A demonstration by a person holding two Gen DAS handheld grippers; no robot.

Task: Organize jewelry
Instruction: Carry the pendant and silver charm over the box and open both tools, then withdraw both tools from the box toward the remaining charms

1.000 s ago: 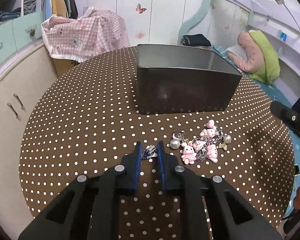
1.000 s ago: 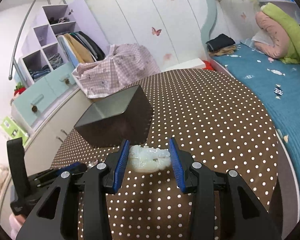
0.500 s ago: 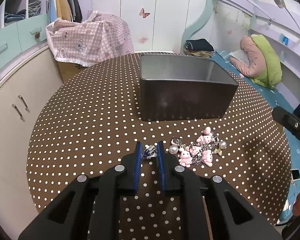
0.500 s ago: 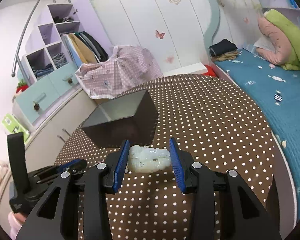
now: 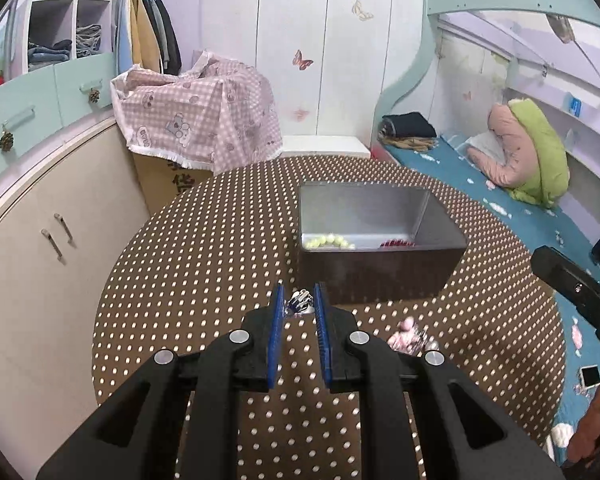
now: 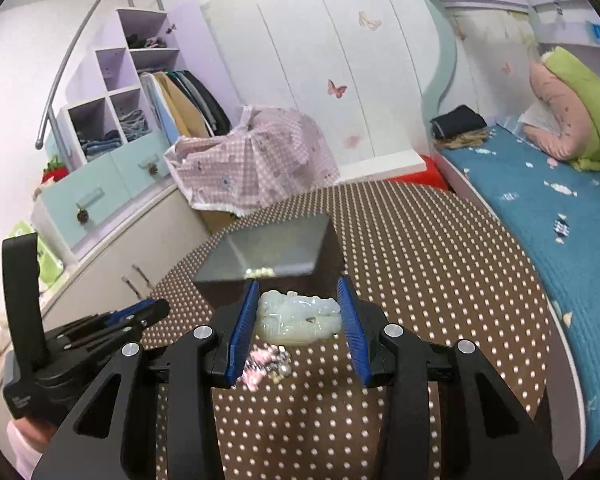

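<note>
Two claws in view, each gripping one piece. The left claw [image 5: 299, 307] is closed on a small silver trinket [image 5: 299, 303], pinched between the blue pads [image 5: 276, 320] near their tips and held clear of the desk [image 5: 204, 280]. The right claw [image 6: 298, 312] is clamped on a pale green jade carving [image 6: 298, 317], which spans the full gap between its pads and also hangs above the desk surface.

The desk is round, with a brown cloth dotted white. On it stands a dark rectangular box [image 5: 376, 248], open at the top, with a grey lining. In the left wrist view the box sits at 1 o'clock from the left claw, just beyond its tips. Inside, against the near wall, lie a string of yellow-green beads [image 5: 328, 242] toward the left and a red item [image 5: 396, 243] toward the right; what the red item is cannot be told.

In the right wrist view the box [image 6: 268, 256] lies at 12 o'clock, directly past the jade carving. The left claw [image 6: 148, 312] appears at 9 o'clock, low and well apart from the right one.

A cluster of pink charms with chain and pearls [image 5: 410, 334] rests on the desk at 3 o'clock from the left claw; in the right wrist view the same cluster [image 6: 266, 364] lies beneath the right claw, blurred.
</note>
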